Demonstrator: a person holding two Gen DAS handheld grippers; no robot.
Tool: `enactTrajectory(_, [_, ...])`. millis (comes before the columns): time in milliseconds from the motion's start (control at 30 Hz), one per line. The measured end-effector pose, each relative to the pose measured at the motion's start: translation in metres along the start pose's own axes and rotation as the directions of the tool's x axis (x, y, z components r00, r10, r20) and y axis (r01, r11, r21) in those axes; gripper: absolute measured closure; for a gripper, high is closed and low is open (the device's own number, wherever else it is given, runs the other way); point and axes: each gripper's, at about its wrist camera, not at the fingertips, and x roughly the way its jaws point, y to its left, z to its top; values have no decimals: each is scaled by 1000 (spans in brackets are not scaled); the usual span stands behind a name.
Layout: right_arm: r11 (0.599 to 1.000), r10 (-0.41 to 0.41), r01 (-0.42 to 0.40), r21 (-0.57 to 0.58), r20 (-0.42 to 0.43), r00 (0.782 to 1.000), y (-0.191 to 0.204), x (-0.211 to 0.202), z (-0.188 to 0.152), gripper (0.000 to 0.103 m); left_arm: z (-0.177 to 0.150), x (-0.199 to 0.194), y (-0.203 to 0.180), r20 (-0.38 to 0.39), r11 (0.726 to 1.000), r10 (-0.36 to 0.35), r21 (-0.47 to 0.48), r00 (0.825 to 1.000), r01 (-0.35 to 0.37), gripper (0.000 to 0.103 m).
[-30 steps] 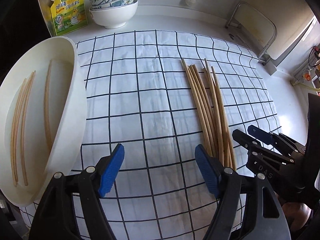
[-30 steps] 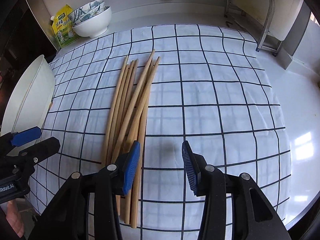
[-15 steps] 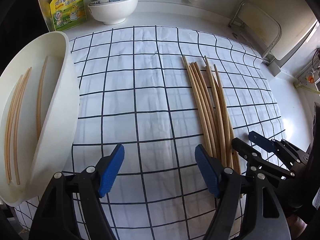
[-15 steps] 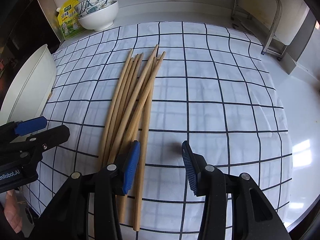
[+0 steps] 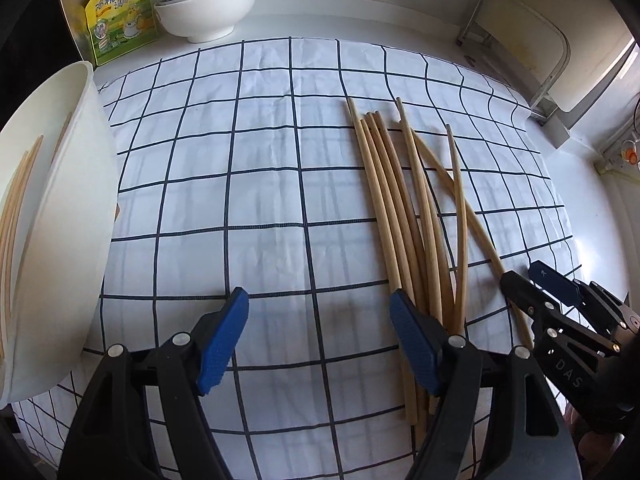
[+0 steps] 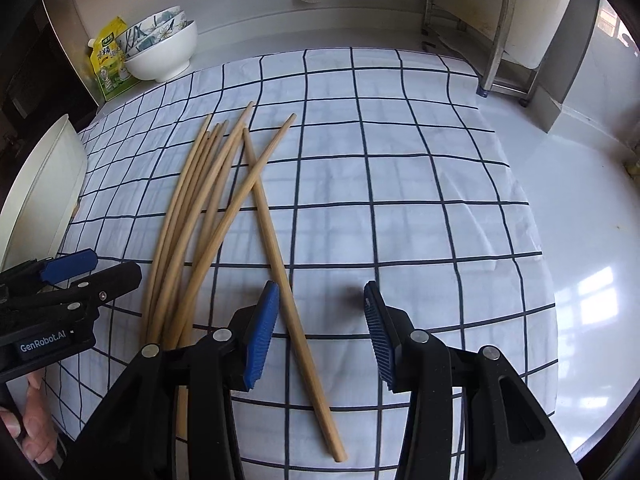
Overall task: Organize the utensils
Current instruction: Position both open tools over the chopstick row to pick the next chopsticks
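Observation:
Several wooden chopsticks lie in a loose bundle on the checked cloth; they also show in the right wrist view. One chopstick lies splayed off to the right, its near part between my right fingers. My right gripper is open just above it. My left gripper is open and empty, left of the bundle, with its right finger over the near ends. A white oval tray at the left holds a few chopsticks.
Stacked bowls and a yellow-green pouch stand at the back left. A metal rack stands at the back right. Bare white counter lies right of the cloth.
One chopstick has swung out of the bundle to the right and now lies between my right fingers. Both grippers have moved toward the bundle. Both stay open.

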Motion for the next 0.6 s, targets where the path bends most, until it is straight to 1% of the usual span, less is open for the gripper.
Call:
enactTrajectory(133, [1000,-2,2,19,5,1000,-10,-2,0,61,2,3,-4,4,1000,11,8,1000,-11,31])
enactTrajectory(300, [1000,8,-8,5,17,1000,-8,-5,0,61,4,5,-8,14,999,25,23,1000,-25,31])
enactTrajectory(433, [1000,11,-11,-2,18,1000,-4,-3,3,61,5,8,-11,18,998,54,39,998,-55,29])
enactTrajectory(600, [1000,23,-23,-19,14,1000,1,-1,8,59,3,8,-4,18,997,71,38,997,-72,25])
